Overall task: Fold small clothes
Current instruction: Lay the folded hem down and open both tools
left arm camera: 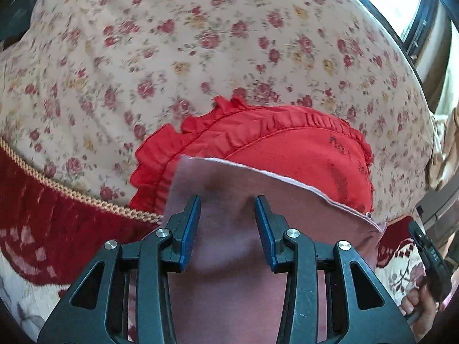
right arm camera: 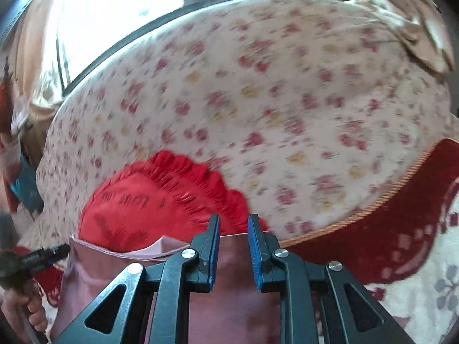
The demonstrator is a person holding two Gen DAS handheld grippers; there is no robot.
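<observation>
A small mauve garment lies on the floral bedspread, its edge over a red frilled garment. My left gripper is open, its blue pads apart just above the mauve cloth with nothing between them. In the right wrist view the mauve garment lies under my right gripper, which is open with a narrower gap, at the cloth's far edge next to the red frilled garment. The right wrist view is blurred.
The bedspread has a gold braid and a dark red border at its near edge. A window and beige curtain lie beyond. The other gripper and hand show at the right.
</observation>
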